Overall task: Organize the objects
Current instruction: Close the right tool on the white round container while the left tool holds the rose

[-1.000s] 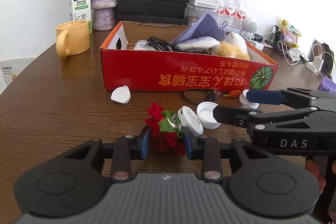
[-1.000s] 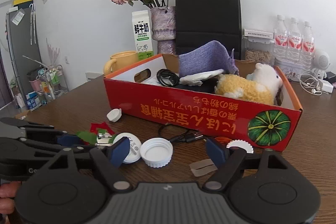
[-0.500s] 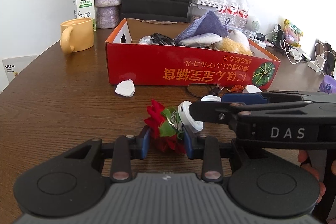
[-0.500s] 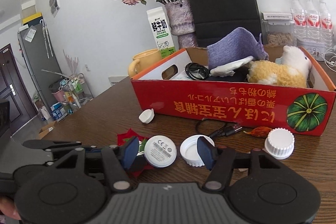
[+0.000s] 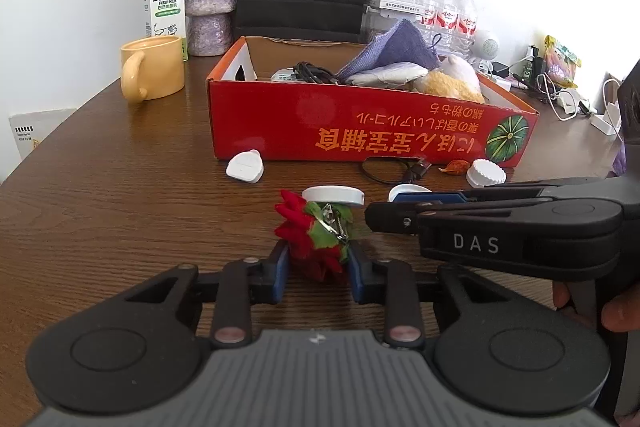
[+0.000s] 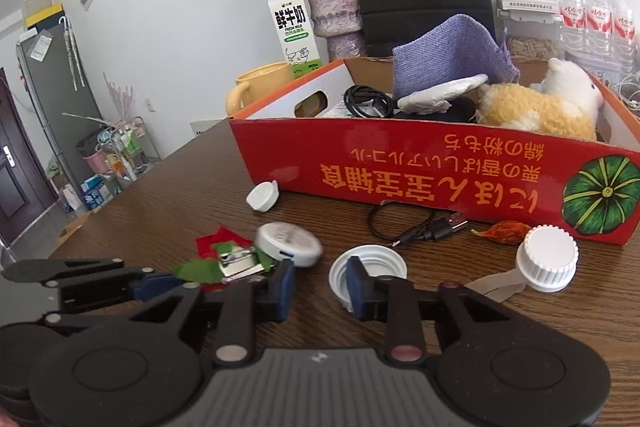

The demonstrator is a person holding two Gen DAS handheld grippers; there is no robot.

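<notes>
1. The left claw [image 5: 318, 267] was kept clenched on the flower [image 5: 316, 231], a red and green felt piece with a metal clip. The flower was held low over the table [image 5: 120, 207], in front of the box [image 5: 360, 131]. No shift from the earlier views was noted.
2. The disc [image 5: 332, 195] was found touching the far side of the flower. Earlier it had leaned steeply against the flower; now it was seen lying flatter.
3. The right claw [image 6: 320, 281] had been brought in from the right, beside the left claw. Its jaws had just been closing. The near rim of the cap [image 6: 376, 261] was seen between them, with one finger set inside the cap. A gap was left at the other finger, so the claw was judged released and the cap not yet gripped.
4. The cap was found open side up on the table, just right of the disc. The lid [image 6: 546, 259] lay farther right, untouched.
5. The cap was judged the next item to be taken. Both items remained to be placed in the box.
</notes>
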